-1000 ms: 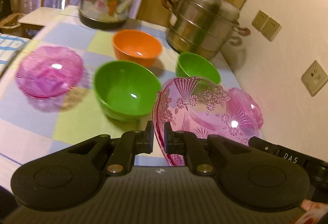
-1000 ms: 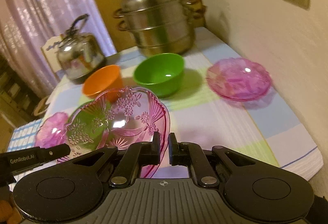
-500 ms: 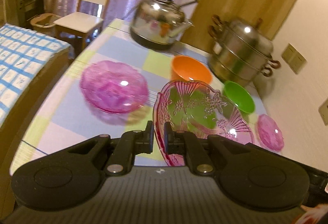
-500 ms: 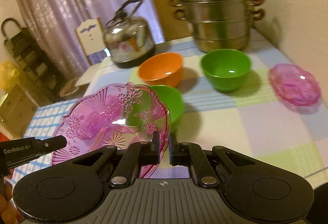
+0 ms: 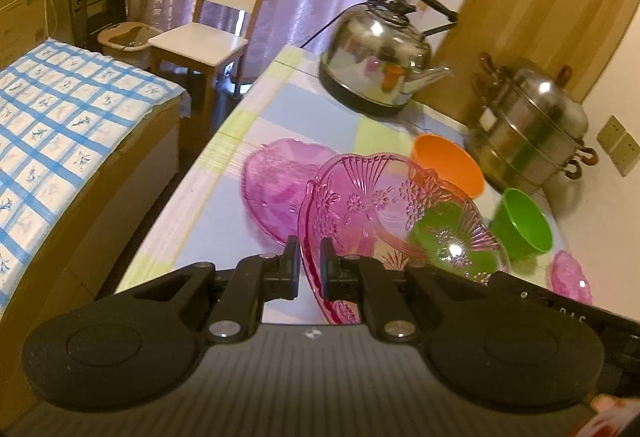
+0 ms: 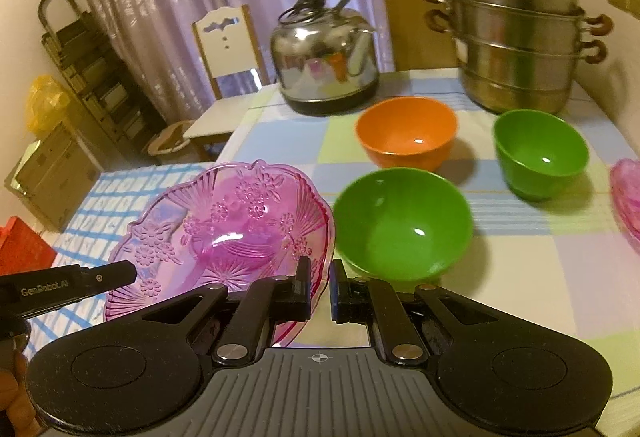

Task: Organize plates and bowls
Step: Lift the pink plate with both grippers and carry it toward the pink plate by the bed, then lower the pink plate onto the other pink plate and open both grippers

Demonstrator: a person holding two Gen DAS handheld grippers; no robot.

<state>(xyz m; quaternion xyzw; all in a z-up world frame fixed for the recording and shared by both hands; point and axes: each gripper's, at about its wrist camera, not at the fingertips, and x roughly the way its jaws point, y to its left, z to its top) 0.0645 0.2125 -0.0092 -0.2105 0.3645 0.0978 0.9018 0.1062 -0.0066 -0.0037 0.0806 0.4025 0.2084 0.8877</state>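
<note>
A: Pinching with the left claw (image 5: 308,269) and the right claw (image 6: 320,289) alike, each closed narrow on the rim of the patterned pink plate (image 5: 392,213), one at either side.

B: Why two grips on one plate?

A: Probably for steadiness. Thin, slick glass, wide and shallow, apt to swing from a single nip at the edge.

B: And where, exactly?

A: Held off the table (image 5: 224,173), tilted, at the near left part. Partly in front of the second pink plate (image 5: 276,185) in the left wrist view, and just left of the large green bowl (image 6: 400,221) in the right wrist view.

B: Aiming for that second plate, then?

A: Seems likely: like onto like, pink on pink. Cannot tell the height above it, though.

B: And the bowls?

A: Not yet nested. Orange bowl (image 6: 406,133) farther back, small green bowl (image 6: 540,153) to the right, both upright and apart. Third pink plate (image 5: 570,277) at the right, well apart from the other two.

B: Hazards?

A: Calls for level lowering and a matched release. Otherwise glass on glass with a clack, or a slide toward the left table edge. Kettle (image 6: 324,49) and steamer pot (image 6: 516,37) at the far end, out of the way.
</note>
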